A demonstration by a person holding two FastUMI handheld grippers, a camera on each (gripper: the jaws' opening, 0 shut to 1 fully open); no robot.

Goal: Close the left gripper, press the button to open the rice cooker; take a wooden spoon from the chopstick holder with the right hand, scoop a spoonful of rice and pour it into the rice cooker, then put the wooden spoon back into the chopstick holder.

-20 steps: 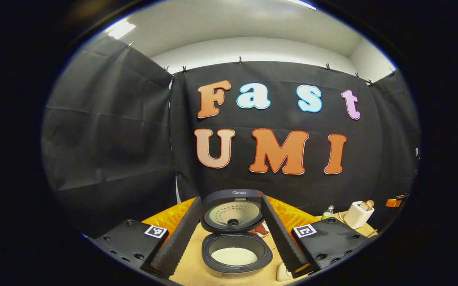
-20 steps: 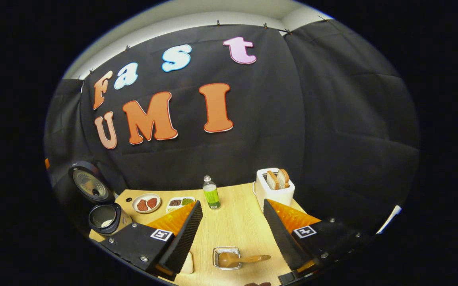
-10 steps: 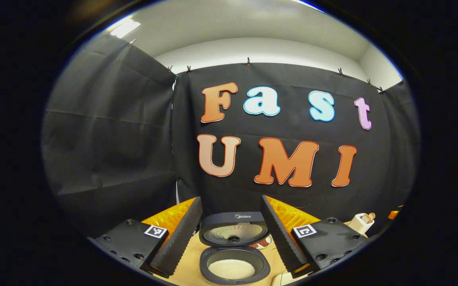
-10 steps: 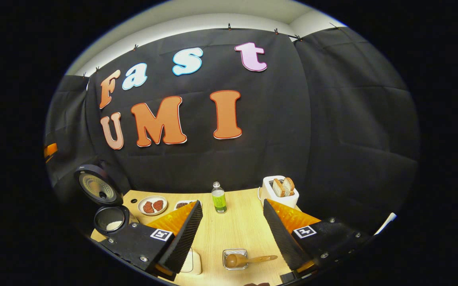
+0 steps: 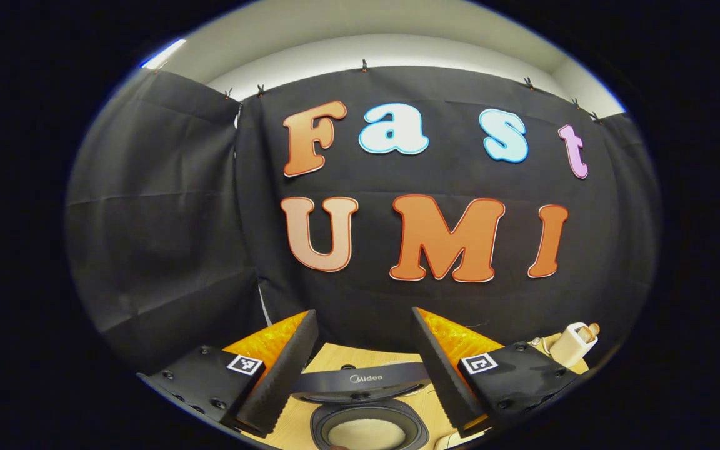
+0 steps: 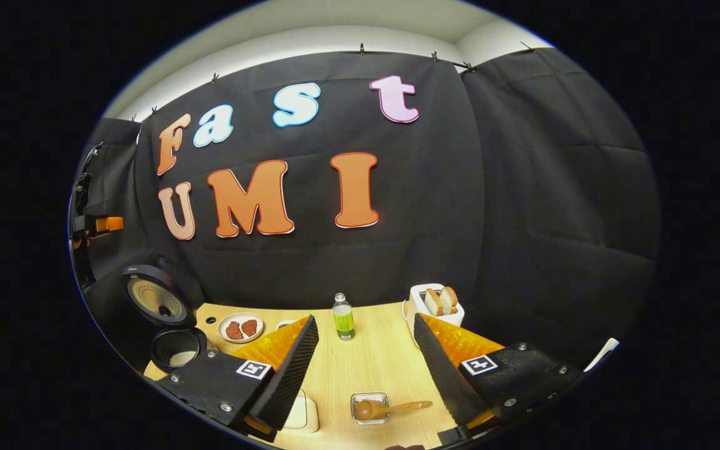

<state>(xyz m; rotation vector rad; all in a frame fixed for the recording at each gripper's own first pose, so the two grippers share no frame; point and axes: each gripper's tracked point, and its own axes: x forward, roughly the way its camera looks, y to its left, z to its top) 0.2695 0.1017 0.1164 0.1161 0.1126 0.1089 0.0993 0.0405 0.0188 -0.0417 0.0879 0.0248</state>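
Left gripper (image 5: 364, 347): fingers spread — empty, above the rice cooker (image 5: 369, 431), lid up.
Right gripper (image 6: 365, 350): fingers spread — empty.
Wooden spoon (image 6: 385, 409): in a glass dish on the counter (image 6: 372, 365).

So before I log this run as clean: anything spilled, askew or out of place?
One thing: the wooden spoon lies tilted with its bowl in a small clear container, handle sticking out sideways. No spill shows on the table. The rice cooker stands open.
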